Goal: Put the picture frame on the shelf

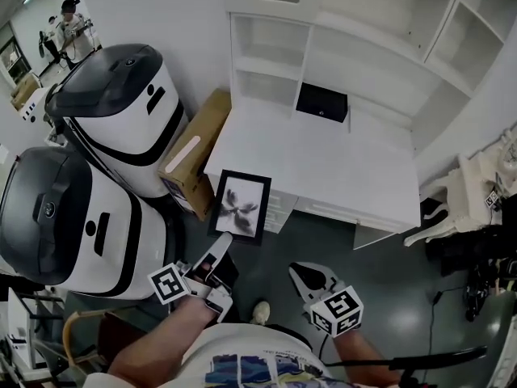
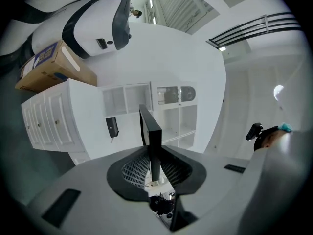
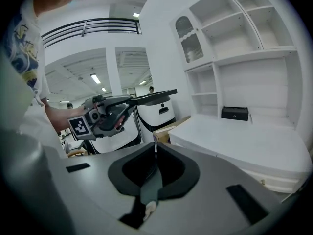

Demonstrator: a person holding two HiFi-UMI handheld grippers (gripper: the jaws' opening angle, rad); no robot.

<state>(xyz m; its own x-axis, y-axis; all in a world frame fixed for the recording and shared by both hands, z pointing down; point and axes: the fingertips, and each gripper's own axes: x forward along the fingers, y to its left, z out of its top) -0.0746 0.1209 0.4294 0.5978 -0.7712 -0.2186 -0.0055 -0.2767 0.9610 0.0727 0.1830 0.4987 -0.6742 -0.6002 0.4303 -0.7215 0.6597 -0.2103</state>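
Nearest us, our left gripper [image 1: 220, 250] is clenched on the bottom edge of the frame [image 1: 240, 205]. The left gripper view shows that black edge pinched between its ribbed pads. The frame, holding a pale flower print, hangs in the air at the front-left corner of the desk [image 1: 323, 168], its face turned up toward us. Our right gripper [image 1: 304, 272] hovers in front of the desk, right of the frame, with its jaws pressed together on nothing. The shelf [image 1: 271, 69] rises along the desk's back edge. A black box [image 1: 321, 102] sits at the back of the desk under the shelf. A carton [image 1: 198, 148] leans at the desk's left side.
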